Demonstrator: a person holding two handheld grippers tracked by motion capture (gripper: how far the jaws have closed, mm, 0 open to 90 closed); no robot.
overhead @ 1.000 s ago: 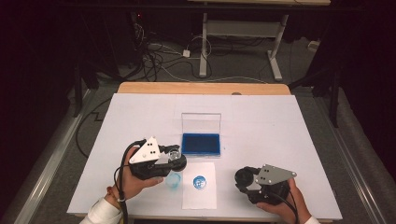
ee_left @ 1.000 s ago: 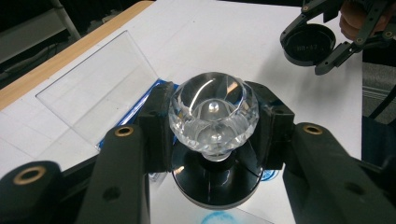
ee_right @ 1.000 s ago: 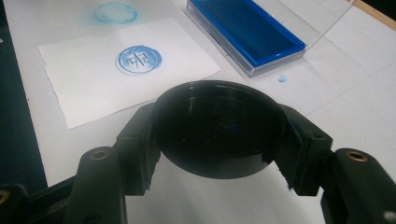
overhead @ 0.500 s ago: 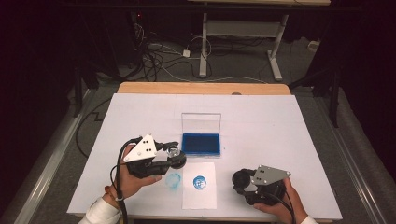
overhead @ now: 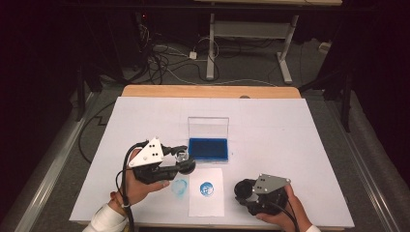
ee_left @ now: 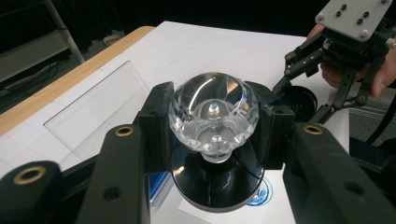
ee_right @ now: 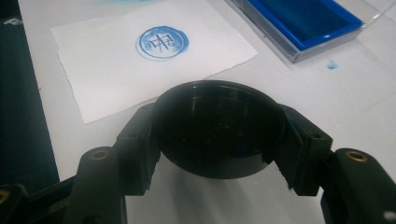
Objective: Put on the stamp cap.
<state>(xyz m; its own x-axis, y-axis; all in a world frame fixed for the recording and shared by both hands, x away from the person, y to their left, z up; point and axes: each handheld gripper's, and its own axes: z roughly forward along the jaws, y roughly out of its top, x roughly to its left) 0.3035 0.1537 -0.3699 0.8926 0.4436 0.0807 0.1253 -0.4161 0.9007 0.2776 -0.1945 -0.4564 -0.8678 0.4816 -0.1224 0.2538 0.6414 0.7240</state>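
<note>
1. The left gripper (ee_left: 212, 126) has its jaws clamped on the stamp's (ee_left: 212, 112) clear knob; its black base hangs just below the pads.
2. The right gripper (ee_right: 219, 135) grips the black cap (ee_right: 218, 127) by its rim, hollow side showing.
3. Past the cap lies the paper (ee_right: 112, 74) with a blue print (ee_right: 162, 42); the ink pad (ee_right: 303, 18) sits beyond, lid open.
4. The table (overhead: 290, 125) carries all; a blue smudge (overhead: 179, 186) lies under the left gripper.
</note>
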